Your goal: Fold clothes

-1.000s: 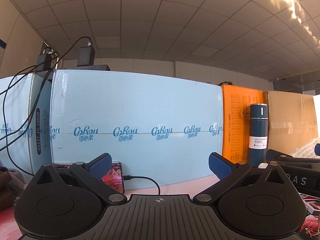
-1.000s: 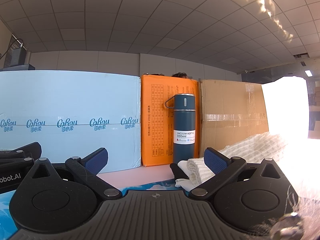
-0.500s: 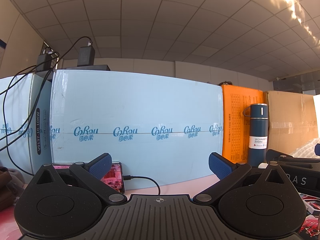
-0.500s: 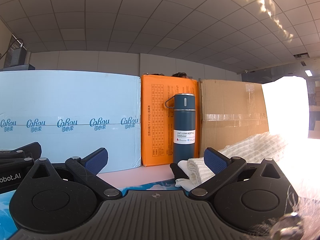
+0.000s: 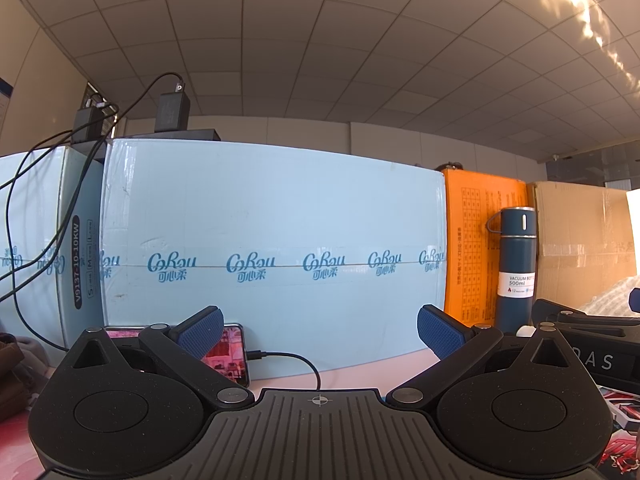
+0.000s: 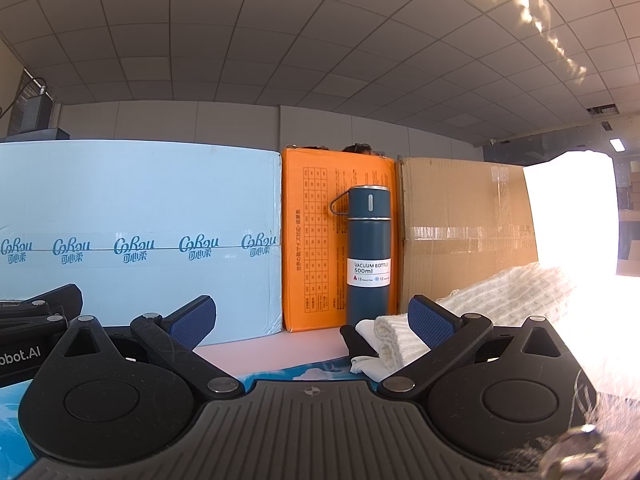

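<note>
A white knitted garment (image 6: 508, 292) lies at the right of the table, its near end bunched behind my right gripper's right finger; a strip of it shows at the far right of the left wrist view (image 5: 612, 296). My right gripper (image 6: 312, 320) is open and empty, low over the table, pointing at the boxes. My left gripper (image 5: 320, 330) is open and empty, to the left of the right one, whose black body shows in its view (image 5: 588, 344). The garment's right part is washed out by glare.
A light blue box (image 5: 272, 240), an orange box (image 6: 316, 240) and a brown carton (image 6: 460, 224) wall the table's far side. A dark blue vacuum bottle (image 6: 368, 252) stands before the orange box. A phone (image 5: 230, 354) on a cable leans at the blue box.
</note>
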